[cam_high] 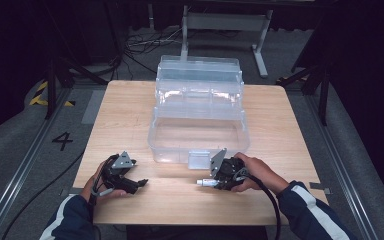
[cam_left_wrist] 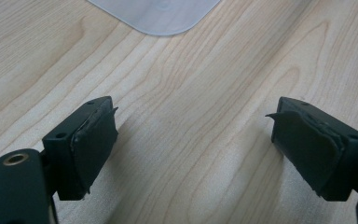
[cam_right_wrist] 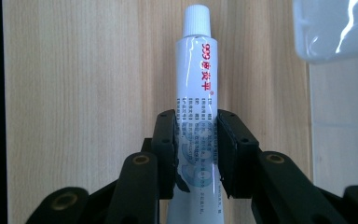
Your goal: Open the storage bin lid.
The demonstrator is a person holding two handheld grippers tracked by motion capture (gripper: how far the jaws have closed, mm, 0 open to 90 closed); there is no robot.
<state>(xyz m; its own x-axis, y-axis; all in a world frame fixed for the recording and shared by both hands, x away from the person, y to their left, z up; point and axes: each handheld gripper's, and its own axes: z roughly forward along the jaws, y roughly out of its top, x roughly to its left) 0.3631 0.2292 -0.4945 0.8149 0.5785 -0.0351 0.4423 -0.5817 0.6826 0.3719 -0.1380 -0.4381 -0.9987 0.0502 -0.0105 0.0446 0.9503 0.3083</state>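
1. A person sits at a light wooden bench [cam_high: 130, 115] holding a claw in each hand. A clear plastic tiered box [cam_high: 199, 112] stands open in the middle of the bench, its empty bottom bin nearest the person.
2. The right claw [cam_right_wrist: 196, 140] pinches a white ointment tube [cam_right_wrist: 196, 93] across its middle, cap pointing away from the jaws. In the high view the tube [cam_high: 205, 183] sits low over the bench, just in front of the box's latch.
3. The left claw [cam_left_wrist: 193, 140] is spread wide and holds nothing, hovering over bare wood near the box's corner [cam_left_wrist: 158, 14].
4. Risk: the tube is smooth and soft. A hard squeeze could dent it or force paste toward the cap; a loose grip could let it slide out lengthwise.
5. Risk: the long tube sticks out past the jaws, so its cap could catch the front wall of the box when lifted toward the bin.
6. Risk: the light box could shift if bumped, since the left claw is not steadying it.
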